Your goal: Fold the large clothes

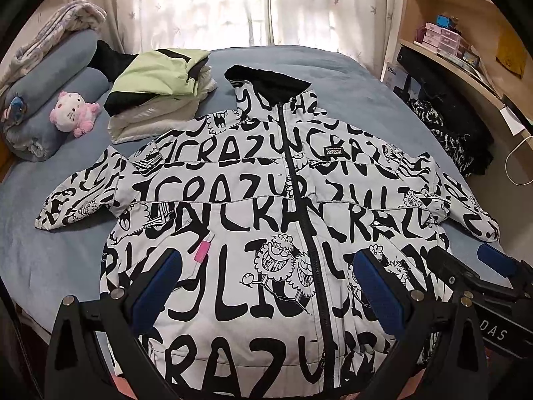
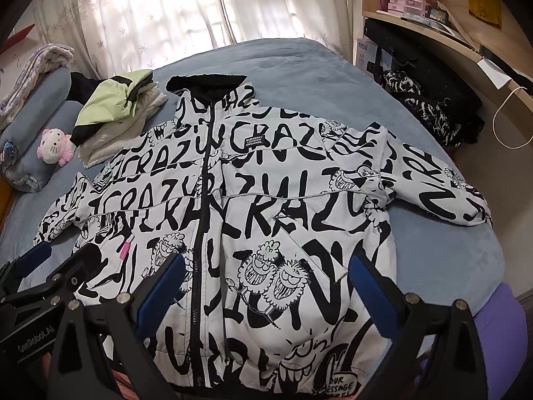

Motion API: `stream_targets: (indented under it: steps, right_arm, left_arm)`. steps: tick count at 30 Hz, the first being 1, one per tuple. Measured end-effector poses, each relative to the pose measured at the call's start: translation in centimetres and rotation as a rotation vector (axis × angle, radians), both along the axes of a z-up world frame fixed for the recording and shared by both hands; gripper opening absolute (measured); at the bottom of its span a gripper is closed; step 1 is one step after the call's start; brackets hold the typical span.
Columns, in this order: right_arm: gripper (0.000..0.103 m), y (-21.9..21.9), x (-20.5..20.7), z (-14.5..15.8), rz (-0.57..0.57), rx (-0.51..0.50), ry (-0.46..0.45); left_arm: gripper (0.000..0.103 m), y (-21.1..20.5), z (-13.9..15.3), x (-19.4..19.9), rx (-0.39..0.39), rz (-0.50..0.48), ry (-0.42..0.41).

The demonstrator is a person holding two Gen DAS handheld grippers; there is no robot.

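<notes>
A large white jacket (image 1: pixel 253 206) (image 2: pixel 266 200) with black cartoon lettering lies flat and front up on the blue bed, zipped, with both sleeves spread out to the sides. My left gripper (image 1: pixel 266 286) hovers open over its lower left front, nothing between the blue pads. My right gripper (image 2: pixel 266 286) hovers open over the lower right front, also holding nothing. Each gripper shows at the edge of the other's view: the right gripper (image 1: pixel 466 266) in the left wrist view, the left gripper (image 2: pixel 63 266) in the right wrist view.
Folded clothes, pale green on top (image 1: pixel 160 90) (image 2: pixel 113 106), are stacked by the jacket's far left shoulder. A pink plush toy (image 1: pixel 73 113) rests against rolled blue bedding (image 1: pixel 53 100). A black patterned garment (image 1: pixel 443 133) hangs beside wooden shelves (image 1: pixel 466 50) on the right. Curtains (image 1: pixel 213 3) hang behind.
</notes>
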State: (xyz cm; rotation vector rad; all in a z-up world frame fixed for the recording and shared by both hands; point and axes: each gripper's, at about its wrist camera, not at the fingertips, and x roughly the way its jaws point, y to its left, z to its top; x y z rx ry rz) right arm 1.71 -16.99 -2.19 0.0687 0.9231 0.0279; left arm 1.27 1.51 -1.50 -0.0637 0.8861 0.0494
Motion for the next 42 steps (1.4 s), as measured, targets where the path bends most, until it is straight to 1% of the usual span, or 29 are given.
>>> stream_targets:
  steps: [33, 42]
  right_arm:
    - [0.099, 0.1, 0.3, -0.6, -0.002, 0.002, 0.006]
    - [0.099, -0.2, 0.2, -1.1, -0.008, 0.013, 0.010]
  left_arm:
    - [0.102, 0.1, -0.1, 0.0, -0.001, 0.001, 0.004]
    - [0.102, 0.1, -0.4, 0.1, 0.009, -0.004, 0.006]
